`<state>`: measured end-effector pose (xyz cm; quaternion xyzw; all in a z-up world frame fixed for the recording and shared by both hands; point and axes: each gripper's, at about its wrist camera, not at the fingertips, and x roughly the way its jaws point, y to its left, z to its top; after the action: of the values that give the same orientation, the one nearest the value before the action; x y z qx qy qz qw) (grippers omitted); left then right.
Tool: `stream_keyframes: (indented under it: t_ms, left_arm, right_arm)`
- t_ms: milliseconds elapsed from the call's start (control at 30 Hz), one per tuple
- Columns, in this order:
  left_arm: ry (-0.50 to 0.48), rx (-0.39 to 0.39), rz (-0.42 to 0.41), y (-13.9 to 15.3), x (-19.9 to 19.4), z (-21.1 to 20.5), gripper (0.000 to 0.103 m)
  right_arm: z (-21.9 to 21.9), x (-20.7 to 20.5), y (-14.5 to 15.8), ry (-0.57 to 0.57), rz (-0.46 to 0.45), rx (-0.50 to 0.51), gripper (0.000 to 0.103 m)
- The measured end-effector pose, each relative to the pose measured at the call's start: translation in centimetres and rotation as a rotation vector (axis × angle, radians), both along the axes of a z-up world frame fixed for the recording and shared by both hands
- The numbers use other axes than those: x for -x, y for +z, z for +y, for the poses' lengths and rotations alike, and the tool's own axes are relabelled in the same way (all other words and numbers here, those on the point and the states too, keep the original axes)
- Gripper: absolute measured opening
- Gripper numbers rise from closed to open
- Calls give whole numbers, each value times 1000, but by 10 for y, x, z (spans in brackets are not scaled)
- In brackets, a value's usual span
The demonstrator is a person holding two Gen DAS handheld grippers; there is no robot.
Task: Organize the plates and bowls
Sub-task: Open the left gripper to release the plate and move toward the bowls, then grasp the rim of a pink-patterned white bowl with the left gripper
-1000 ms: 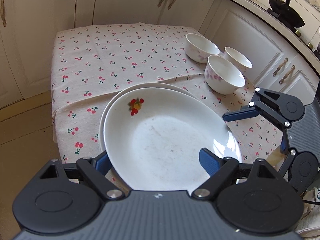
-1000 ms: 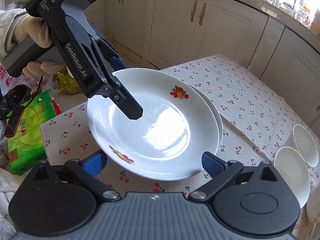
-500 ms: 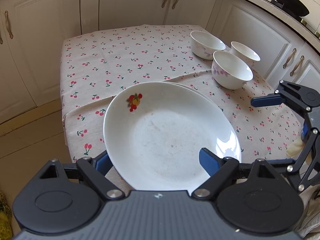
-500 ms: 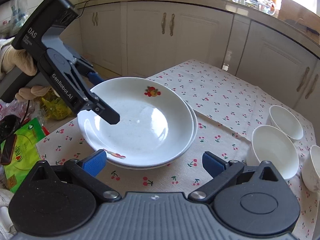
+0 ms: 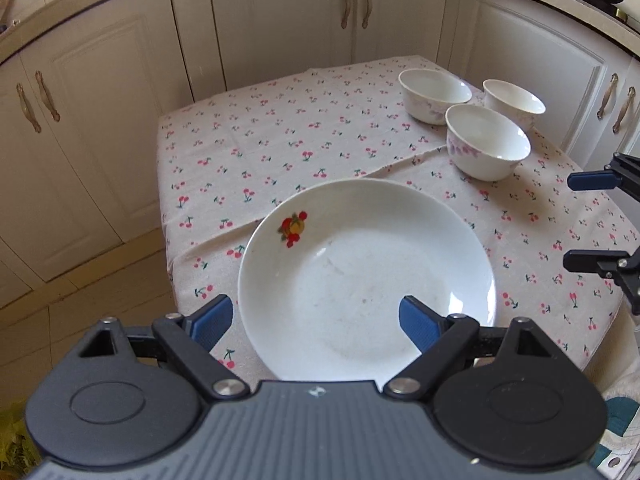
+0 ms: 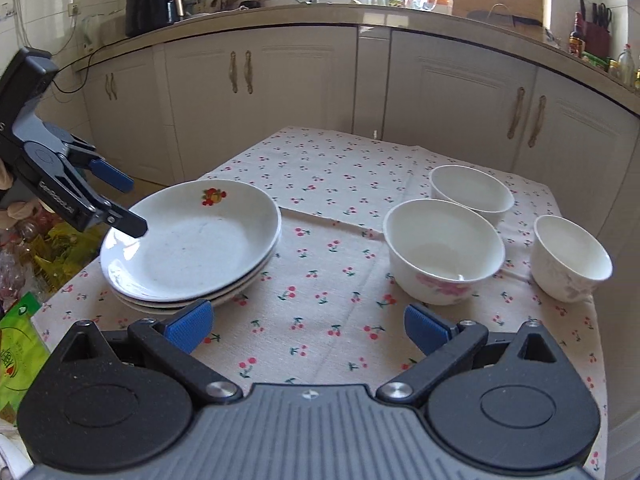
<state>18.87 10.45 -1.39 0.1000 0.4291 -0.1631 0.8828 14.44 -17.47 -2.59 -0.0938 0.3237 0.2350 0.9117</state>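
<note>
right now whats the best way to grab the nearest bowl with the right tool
Take the pink-flowered bowl by its rim, one finger inside and one outside the near wall, coming down from above on the right tool's side. It stands upright and open, apart from the other two bowls, and looks too wide to span.

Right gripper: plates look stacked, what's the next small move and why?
Probably ease the right gripper, open and empty, toward the nearest bowl. The plate stack is done, while three bowls stand apart, unstacked, and the left gripper hovers open at the plates.
</note>
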Motion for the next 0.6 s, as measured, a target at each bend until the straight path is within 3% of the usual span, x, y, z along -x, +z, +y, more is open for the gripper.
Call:
stream_keyframes:
  t_ms: [167,600]
  left_arm:
    - [-72,-5,-76,12,4,-46,93]
    - [-237,37,-87,6,-55,-155,93]
  right_arm:
    - [-18,1,-6,-95,-56,59,103]
    - [-46,-29,-21,-145,-103,82,103]
